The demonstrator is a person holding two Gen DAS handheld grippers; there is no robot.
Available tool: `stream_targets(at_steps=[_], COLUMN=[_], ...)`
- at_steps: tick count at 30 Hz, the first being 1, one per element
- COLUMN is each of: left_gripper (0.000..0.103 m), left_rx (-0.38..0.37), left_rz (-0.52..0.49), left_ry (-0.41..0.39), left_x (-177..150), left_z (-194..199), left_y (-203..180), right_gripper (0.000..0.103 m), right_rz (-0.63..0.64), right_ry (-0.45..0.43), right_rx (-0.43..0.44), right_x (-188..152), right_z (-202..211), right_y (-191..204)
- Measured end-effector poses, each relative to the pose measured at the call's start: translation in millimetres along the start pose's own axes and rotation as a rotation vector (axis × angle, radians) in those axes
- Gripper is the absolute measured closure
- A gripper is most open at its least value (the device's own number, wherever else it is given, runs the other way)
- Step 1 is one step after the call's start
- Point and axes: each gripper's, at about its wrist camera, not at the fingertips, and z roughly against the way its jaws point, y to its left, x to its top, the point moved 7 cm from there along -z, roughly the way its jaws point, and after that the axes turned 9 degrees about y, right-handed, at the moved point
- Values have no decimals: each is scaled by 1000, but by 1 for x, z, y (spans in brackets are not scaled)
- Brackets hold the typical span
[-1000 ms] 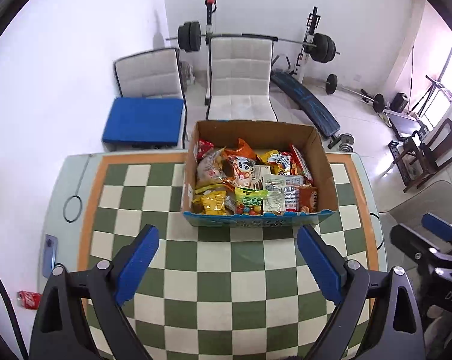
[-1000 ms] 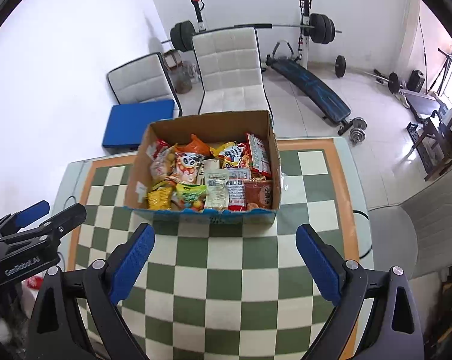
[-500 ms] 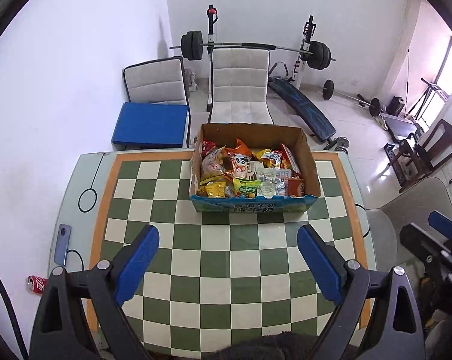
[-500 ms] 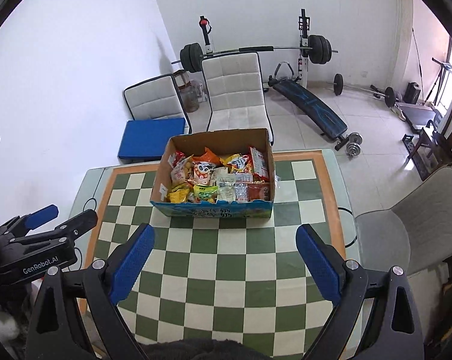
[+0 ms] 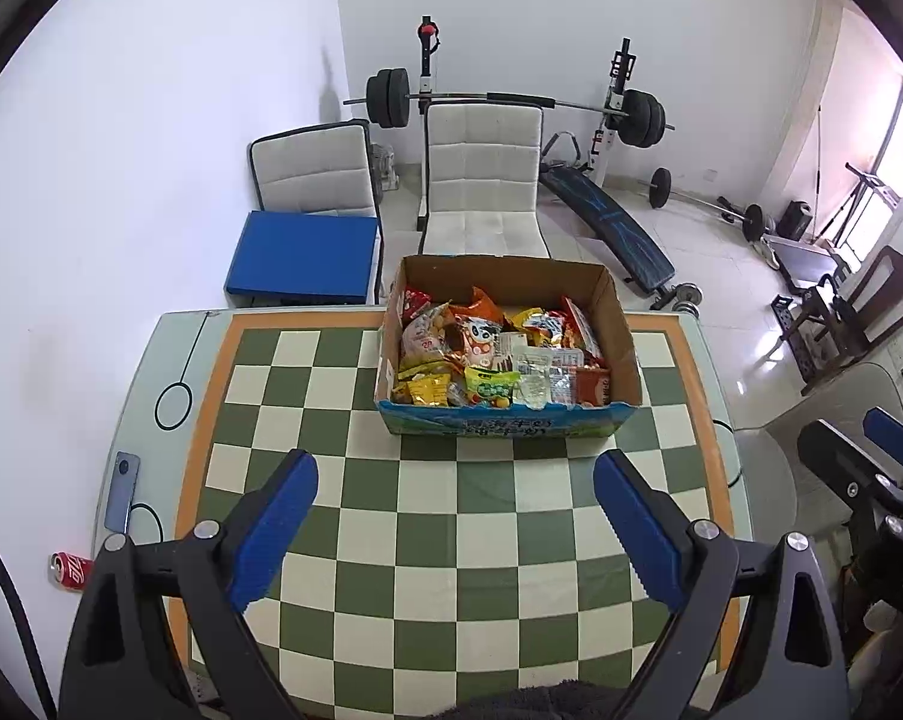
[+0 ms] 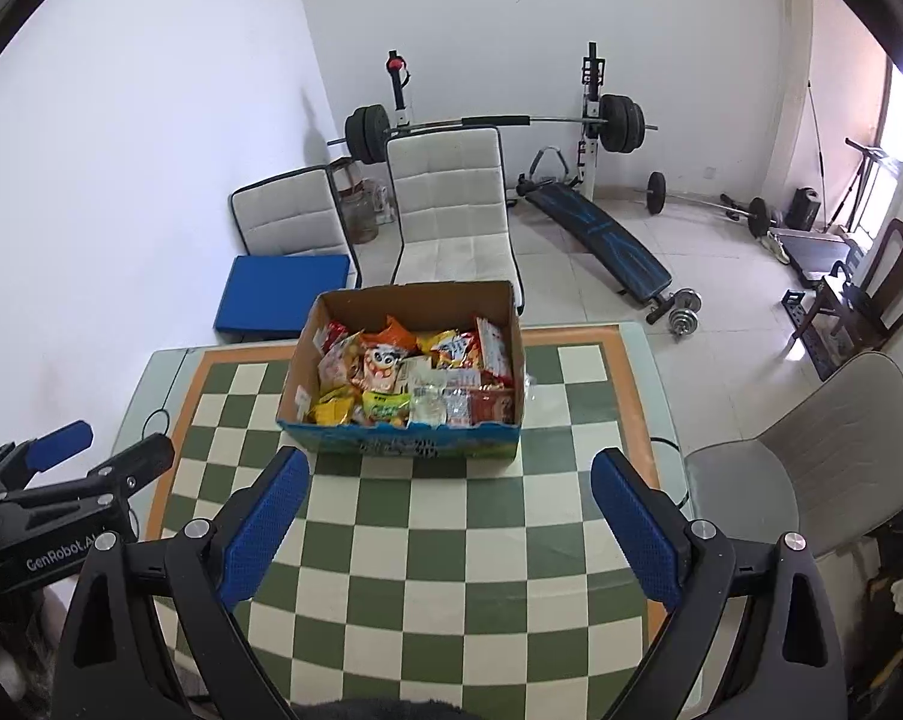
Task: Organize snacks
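Snacks [image 5: 493, 354] in crinkled foil and clear plastic packets, yellow, orange, red and green, fill an open-topped cardboard box [image 5: 622, 330] with plain brown walls and a printed blue front panel. The box sits at the far middle of a table [image 5: 427, 546] whose glossy top carries a green and cream checkerboard framed by an orange band and a pale rounded rim.

Both grippers hang above the near half of the board with nothing between their jaws: the left gripper [image 5: 454, 516] and the right gripper [image 6: 448, 516] each stand spread wide, black frames ending in ribbed blue pads.

Only the left wrist view shows a phone [image 5: 121, 489] lying flat on the table's left rim and a red can [image 5: 70, 570] on the floor beside that edge. Only the right wrist view shows a crumpled clear wrapper [image 6: 529, 384] just beside the box's right wall and a grey shell chair [image 6: 811, 456] near the table's right edge.

Bare checkerboard lies open between the box front and the pads. Beyond the far edge stand two white padded chairs [image 5: 481, 180], one holding a blue cushion [image 5: 304, 258], and a barbell rack [image 5: 511, 102] against the wall.
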Motion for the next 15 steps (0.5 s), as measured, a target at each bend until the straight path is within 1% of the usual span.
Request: stream_targets(at_steps=[9, 15], left_gripper=[9, 9], left_rx=[20, 10], left_rz=[6, 5], left_ry=[-12, 0], left_x=[13, 15], left_z=[-10, -16], left_y=[0, -2], right_gripper=[6, 6], right_rz=[11, 2], right_ry=[6, 9], right_rx=[-28, -43], right_x=[9, 16], right_z=[-19, -29], right_y=[-4, -10])
